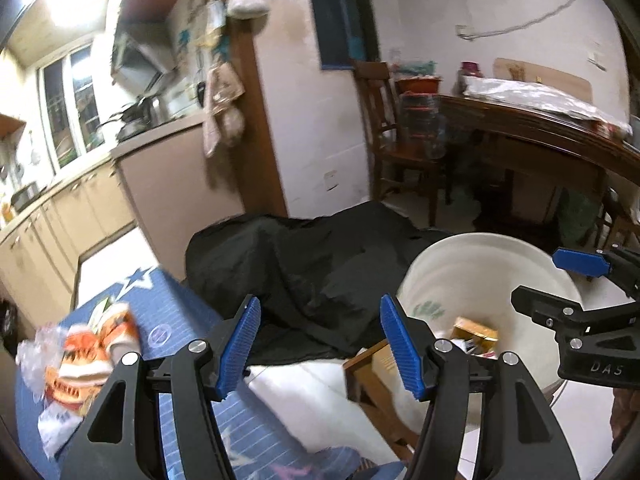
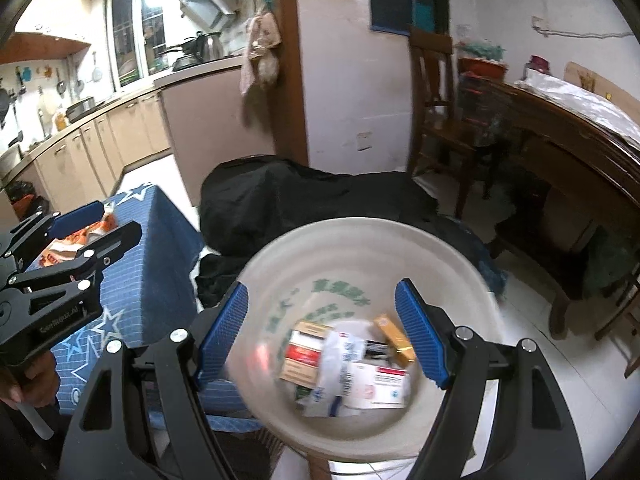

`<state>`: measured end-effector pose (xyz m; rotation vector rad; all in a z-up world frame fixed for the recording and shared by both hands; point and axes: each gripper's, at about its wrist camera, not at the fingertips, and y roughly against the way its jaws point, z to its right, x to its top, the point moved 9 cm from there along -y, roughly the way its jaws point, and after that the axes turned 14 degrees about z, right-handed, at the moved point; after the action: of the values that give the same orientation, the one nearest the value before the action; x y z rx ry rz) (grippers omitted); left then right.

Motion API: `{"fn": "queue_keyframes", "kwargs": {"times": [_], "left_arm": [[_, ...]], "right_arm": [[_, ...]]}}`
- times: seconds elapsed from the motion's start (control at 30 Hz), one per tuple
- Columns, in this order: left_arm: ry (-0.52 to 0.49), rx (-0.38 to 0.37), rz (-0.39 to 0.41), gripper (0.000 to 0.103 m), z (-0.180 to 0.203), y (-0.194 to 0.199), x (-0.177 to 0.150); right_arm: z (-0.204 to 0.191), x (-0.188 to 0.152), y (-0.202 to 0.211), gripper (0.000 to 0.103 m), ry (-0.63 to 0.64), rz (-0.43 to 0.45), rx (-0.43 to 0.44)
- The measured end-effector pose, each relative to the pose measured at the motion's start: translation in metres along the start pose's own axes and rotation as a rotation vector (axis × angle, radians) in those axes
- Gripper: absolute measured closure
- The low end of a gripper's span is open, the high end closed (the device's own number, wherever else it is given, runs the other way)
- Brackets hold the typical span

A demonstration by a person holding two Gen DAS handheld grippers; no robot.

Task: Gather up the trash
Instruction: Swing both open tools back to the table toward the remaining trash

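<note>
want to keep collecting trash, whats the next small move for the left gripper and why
Probably swing the open, empty left gripper toward the orange-and-white crumpled wrappers on the blue star-patterned tablecloth; they're still out, while boxes already lie in the white plastic bucket.

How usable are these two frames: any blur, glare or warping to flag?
Left wrist view: motion blur smears the wrappers and walls, the ceiling light blows out, and fisheye bends the cabinets. Right wrist view: the bucket and boxes inside are smeared, window glare is mild, and the tool fingers stay sharp.
</note>
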<state>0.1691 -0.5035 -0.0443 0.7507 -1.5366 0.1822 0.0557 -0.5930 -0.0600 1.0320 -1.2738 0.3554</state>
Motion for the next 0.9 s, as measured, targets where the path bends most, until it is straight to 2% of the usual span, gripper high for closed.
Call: {"fn": "queue_keyframes", "kwargs": {"times": [0.37, 0.57, 0.9], "left_arm": [[0.062, 0.155, -0.033, 0.033, -0.099, 0.038, -0.041], [0.083, 0.225, -0.058, 0.032, -0.139, 0.056, -0.065], [0.176, 0.352, -0.146, 0.032, -0.223, 0.101, -0.137]], "right_arm": [[-0.098, -0.017, -0.028, 0.03, 0.028, -0.046, 0.169], [-0.151, -0.024, -0.037, 0.03, 0.065, -0.07, 0.244], [-0.228, -0.041, -0.044, 0.03, 0.126, -0.109, 0.354]]}}
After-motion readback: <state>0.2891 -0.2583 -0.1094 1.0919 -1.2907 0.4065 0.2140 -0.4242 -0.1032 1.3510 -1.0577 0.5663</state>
